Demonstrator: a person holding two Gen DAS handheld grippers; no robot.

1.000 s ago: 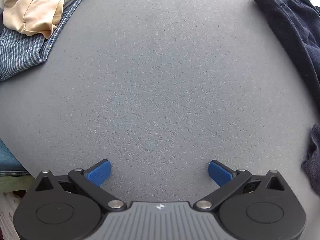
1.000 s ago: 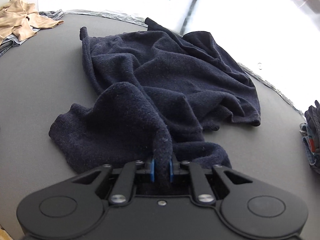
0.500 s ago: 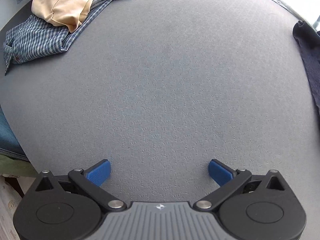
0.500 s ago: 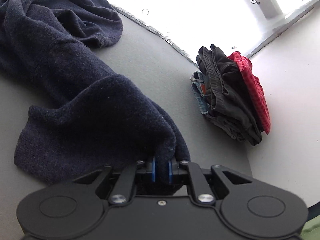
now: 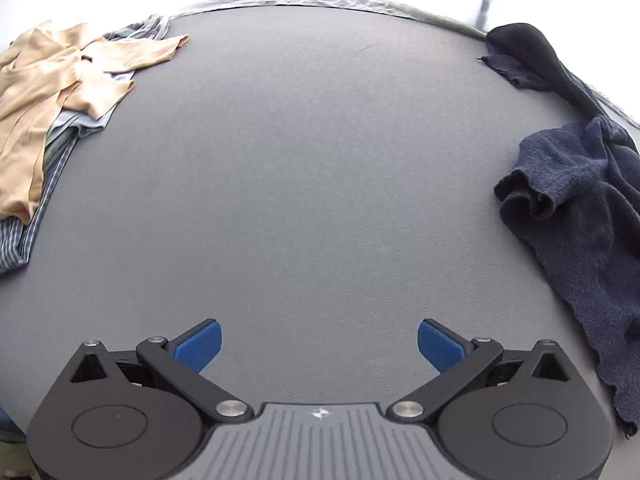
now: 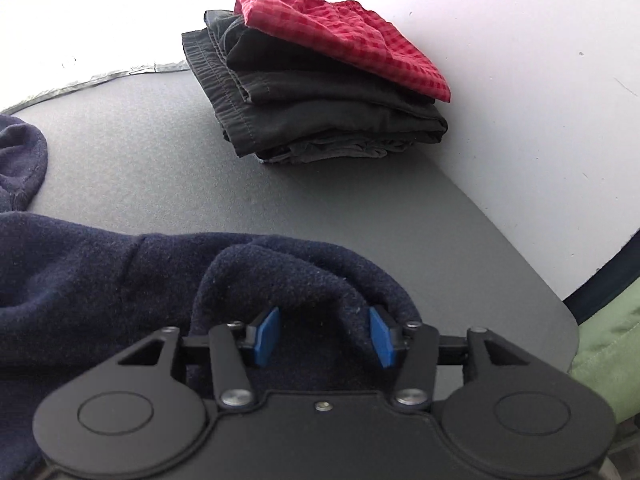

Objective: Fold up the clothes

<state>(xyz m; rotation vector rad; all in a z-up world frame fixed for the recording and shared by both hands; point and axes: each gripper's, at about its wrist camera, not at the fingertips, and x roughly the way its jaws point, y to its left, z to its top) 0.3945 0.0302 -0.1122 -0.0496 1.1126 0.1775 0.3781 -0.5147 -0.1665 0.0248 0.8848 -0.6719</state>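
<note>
A dark navy fleece garment (image 6: 100,280) lies rumpled on the grey table (image 6: 160,152). A fold of it arches over and between the blue pads of my right gripper (image 6: 324,330), whose jaws are opening and no longer pinch the cloth. In the left wrist view the same navy garment (image 5: 580,208) stretches along the right side of the table (image 5: 300,180). My left gripper (image 5: 318,344) hovers wide open over bare grey surface, well left of the garment, with nothing between its fingers.
A folded stack of dark garments (image 6: 312,112) topped by red checked shorts (image 6: 340,36) sits at the table's far right, by a white wall (image 6: 540,80). A tan garment (image 5: 60,92) over striped blue clothes (image 5: 24,236) is heaped at the far left.
My right gripper swung right toward the folded stack, dragging the navy garment, then its jaws parted from the fold. My left gripper rose and tilted up, bringing the table's far edge and the navy garment into view.
</note>
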